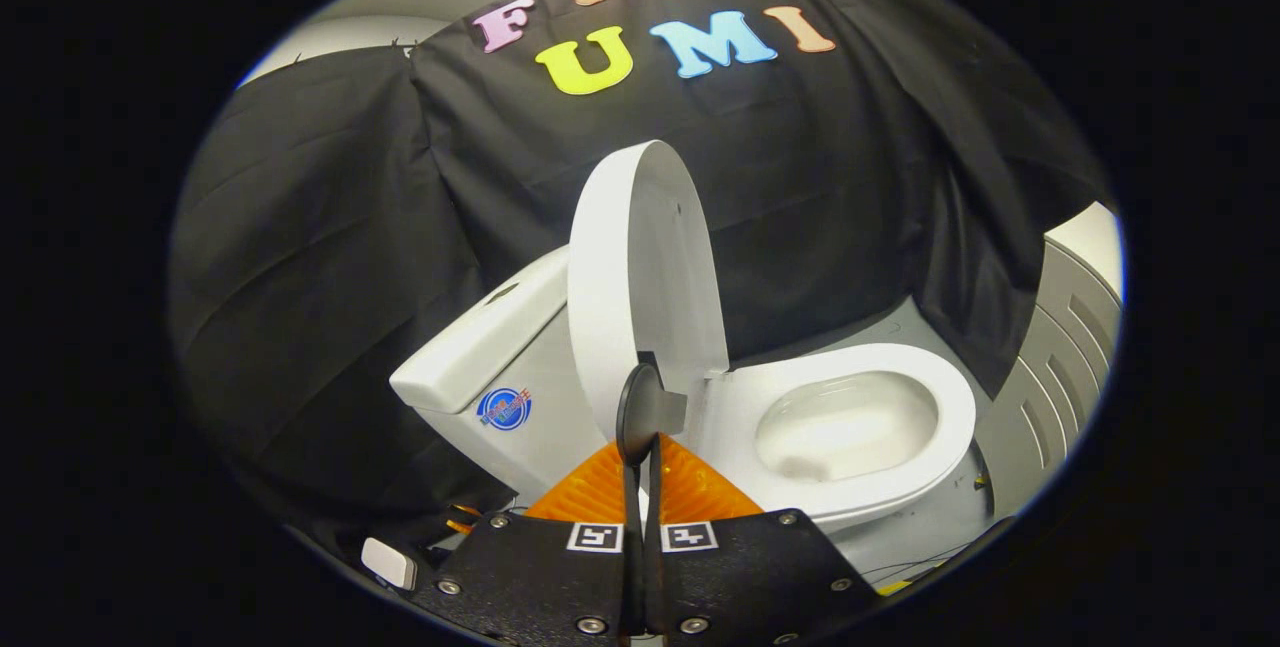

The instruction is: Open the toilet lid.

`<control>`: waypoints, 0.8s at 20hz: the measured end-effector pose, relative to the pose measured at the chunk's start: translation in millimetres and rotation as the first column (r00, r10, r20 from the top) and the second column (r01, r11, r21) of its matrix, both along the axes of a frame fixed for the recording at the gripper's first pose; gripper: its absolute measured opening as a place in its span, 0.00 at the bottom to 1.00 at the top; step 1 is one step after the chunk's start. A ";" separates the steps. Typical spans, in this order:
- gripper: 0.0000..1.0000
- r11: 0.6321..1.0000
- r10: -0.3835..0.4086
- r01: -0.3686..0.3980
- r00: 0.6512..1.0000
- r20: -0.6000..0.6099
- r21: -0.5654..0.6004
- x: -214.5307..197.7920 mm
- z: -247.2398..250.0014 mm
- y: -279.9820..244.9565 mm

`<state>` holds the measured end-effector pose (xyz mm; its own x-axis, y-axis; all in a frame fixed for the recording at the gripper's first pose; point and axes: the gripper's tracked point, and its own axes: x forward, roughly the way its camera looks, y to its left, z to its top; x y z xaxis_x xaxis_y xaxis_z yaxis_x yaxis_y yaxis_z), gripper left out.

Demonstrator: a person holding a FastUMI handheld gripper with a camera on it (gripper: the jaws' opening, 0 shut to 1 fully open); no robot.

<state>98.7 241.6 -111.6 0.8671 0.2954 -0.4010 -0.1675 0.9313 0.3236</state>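
Black cloth is hanging in loose folds as the booth's wall behind everything, with a strip of pale wall showing above it and a light grey ribbed panel standing at the far right, partly covered by the cloth's edge.

Against that cloth a white toilet is sitting with its glossy oval seat and bowl lying to the right. The toilet lid is standing raised, close to upright, a smooth rounded white shell seen nearly edge-on, so its inner face is showing only as a narrow slice. Its lower end, where it hinges to the seat, is being hidden behind the fingers. To the left of the lid the boxy white tank is sitting with a flat cover; a small round blue sticker on its side is too small to make out.

The gripper is reaching in from the near side, its two fingers lying pressed together with only a thin slit between them and nothing pinched. Their tips are just in front of the lid's lower edge; whether they are touching it cannot be told. A dark rounded disc-like piece is standing right at the tips, its nature unclear. A small pale block is lying near the gripper's left side, cut off and hard to identify.
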 end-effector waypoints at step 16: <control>0.00 0.998 0.062 -0.062 0.998 0.011 -0.019 8.9 6.8 47.8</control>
<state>107.6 289.4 -104.8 0.8519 0.3412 -0.3972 -0.2286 0.9248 0.3040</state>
